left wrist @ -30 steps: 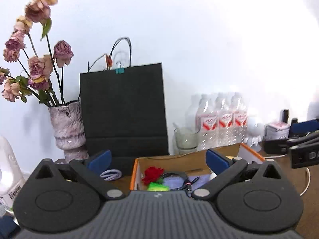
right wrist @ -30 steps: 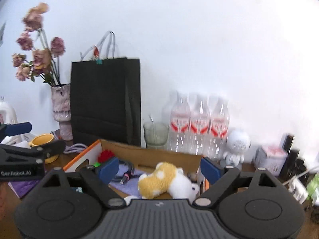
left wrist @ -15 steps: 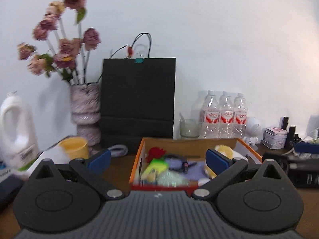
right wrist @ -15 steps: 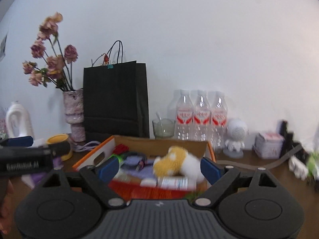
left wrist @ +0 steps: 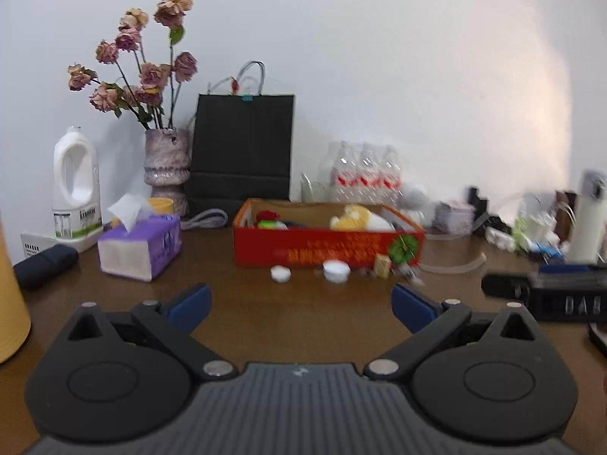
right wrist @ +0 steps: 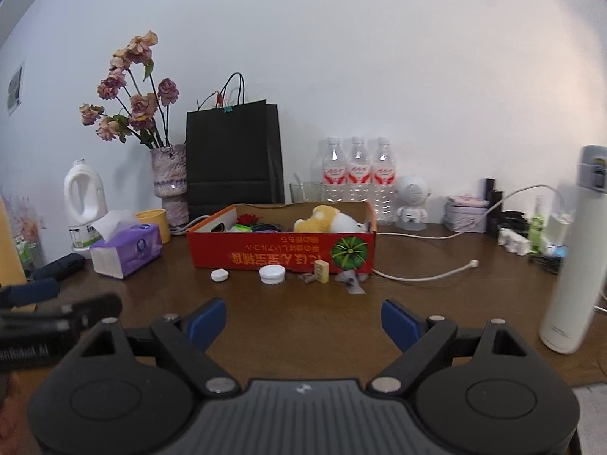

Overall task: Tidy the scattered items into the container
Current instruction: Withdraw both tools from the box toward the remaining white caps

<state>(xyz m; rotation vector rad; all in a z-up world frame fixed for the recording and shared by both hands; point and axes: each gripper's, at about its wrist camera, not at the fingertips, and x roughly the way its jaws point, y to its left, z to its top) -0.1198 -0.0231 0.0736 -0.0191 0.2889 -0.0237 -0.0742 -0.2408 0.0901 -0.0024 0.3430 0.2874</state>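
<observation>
A red cardboard box (right wrist: 265,256) (left wrist: 326,248) stands mid-table with a yellow-and-white plush toy (right wrist: 328,218) (left wrist: 358,218), a red flower and cables inside. In front of it lie a small white cap (right wrist: 220,275) (left wrist: 280,273), a larger white cap (right wrist: 272,275) (left wrist: 336,270), a mahjong tile (right wrist: 321,270) (left wrist: 382,265) and grey scraps (right wrist: 351,278). My left gripper (left wrist: 299,305) is open and empty, well back from the box. My right gripper (right wrist: 303,322) is likewise open and empty, in front of the loose items.
A purple tissue pack (right wrist: 127,248), white jug (right wrist: 84,199), vase of dried roses (right wrist: 169,182), black paper bag (right wrist: 233,155), three water bottles (right wrist: 356,174) and a white cable (right wrist: 428,275) surround the box. A tall white flask (right wrist: 573,258) stands near right.
Both grippers have pulled back from above the box and sunk a little; the box now sits farther away and the loose items in front of it have come into view. Jaws stayed open.
</observation>
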